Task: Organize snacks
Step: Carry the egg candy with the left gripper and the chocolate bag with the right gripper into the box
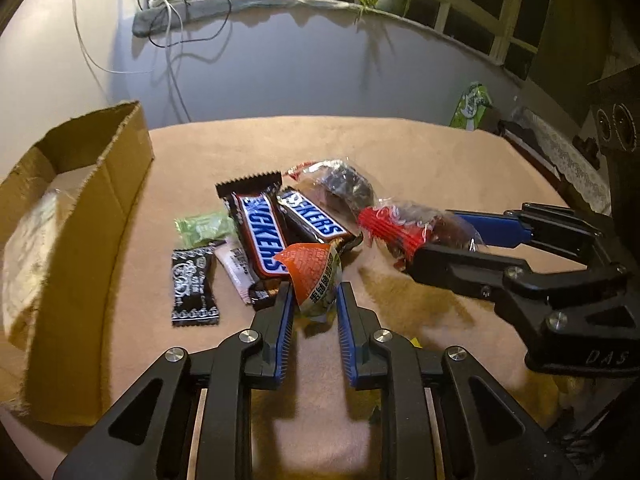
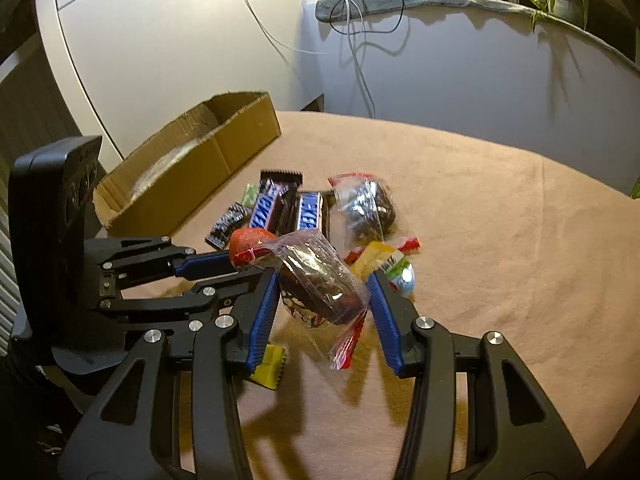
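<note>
Mid-frame, the left gripper [image 1: 313,294] jaws clench a rounded orange-topped snack [image 1: 316,280]; the right gripper [image 2: 324,292] jaws pinch a crinkly clear-wrapped brown snack [image 2: 320,284] above the tan cloth table [image 2: 500,240].

blue-lettered Snickers bars [image 1: 264,236], orange egg wrapper [image 1: 310,264]

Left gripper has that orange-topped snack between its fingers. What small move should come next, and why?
Probably lift the left gripper slightly and swing it toward the cardboard box. Its fingers sit on both sides of the orange-topped snack, though whether they are fully clamped is unclear. The box stands open to its left. The right gripper holds a clear-wrapped brown snack close by, so lift first.
</note>
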`<state>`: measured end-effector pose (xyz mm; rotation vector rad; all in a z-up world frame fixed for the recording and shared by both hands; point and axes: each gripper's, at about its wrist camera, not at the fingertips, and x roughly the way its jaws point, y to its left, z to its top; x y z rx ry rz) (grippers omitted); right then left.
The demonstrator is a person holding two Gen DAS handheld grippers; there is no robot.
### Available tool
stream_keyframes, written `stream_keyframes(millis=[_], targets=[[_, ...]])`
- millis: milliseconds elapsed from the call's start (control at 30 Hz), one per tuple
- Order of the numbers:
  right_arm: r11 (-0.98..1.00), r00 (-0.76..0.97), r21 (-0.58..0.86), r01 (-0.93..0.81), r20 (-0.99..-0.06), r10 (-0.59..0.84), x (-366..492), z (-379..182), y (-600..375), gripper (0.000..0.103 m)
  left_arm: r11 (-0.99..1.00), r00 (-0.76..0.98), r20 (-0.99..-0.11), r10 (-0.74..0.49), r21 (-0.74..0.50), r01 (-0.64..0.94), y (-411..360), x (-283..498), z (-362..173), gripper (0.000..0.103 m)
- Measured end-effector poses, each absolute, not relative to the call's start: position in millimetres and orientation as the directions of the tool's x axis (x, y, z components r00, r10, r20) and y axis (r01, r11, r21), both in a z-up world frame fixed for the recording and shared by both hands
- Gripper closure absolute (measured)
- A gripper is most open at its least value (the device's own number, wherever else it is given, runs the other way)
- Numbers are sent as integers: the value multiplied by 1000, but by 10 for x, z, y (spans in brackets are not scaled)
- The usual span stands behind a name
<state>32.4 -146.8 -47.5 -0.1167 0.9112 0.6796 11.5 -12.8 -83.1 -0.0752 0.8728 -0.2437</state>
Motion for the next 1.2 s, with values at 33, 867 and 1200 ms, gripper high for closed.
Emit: stream_keyframes(millis=[33, 867, 1200], targets=[[786, 425, 186, -590, -757, 497, 322, -442, -1465, 55, 970, 624, -743, -242, -166, 179, -108, 95, -807, 83], [668, 374, 251, -701, -669, 643, 383, 112, -80, 55, 972, 812, -578, -77, -227, -69, 1194, -420, -310, 83], [637, 333, 252, -728, -683, 650, 368, -25, 403, 55, 950, 822, -569, 27, -242, -198, 1701, -515, -344, 83]])
